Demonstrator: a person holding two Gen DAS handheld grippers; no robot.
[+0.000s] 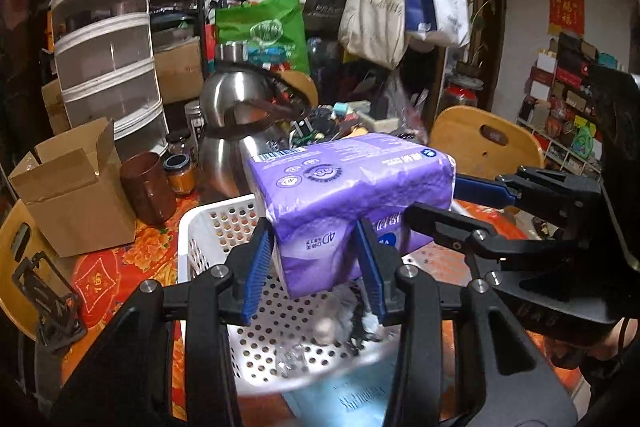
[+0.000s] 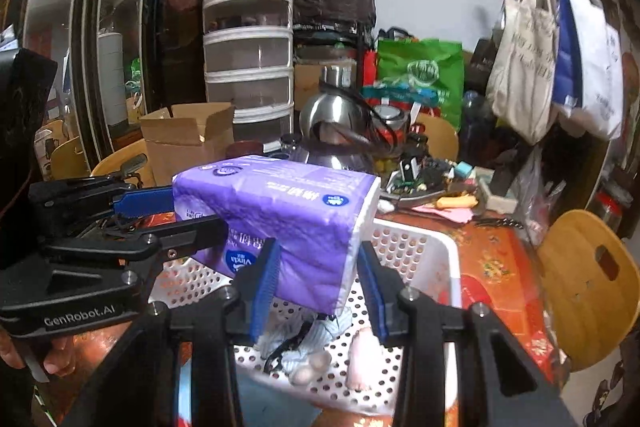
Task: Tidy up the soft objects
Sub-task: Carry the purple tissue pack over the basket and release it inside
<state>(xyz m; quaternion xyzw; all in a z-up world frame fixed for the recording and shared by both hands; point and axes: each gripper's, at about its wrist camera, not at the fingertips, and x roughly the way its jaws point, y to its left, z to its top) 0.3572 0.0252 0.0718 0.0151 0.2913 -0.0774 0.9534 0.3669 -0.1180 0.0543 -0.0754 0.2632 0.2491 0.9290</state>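
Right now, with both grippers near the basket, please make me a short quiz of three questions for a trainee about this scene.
1. True or false: both the left gripper and the right gripper grip the purple tissue pack.
2. Where is the pack relative to the white perforated basket?
A. beside it on the tablecloth
B. held above it
C. lying flat on its floor
3. Fill in: behind the pack stands a shiny steel ____.

Key:
1. True; each gripper's jaws press one end of the pack.
2. B; some small soft items already lie on the basket floor below it.
3. kettle
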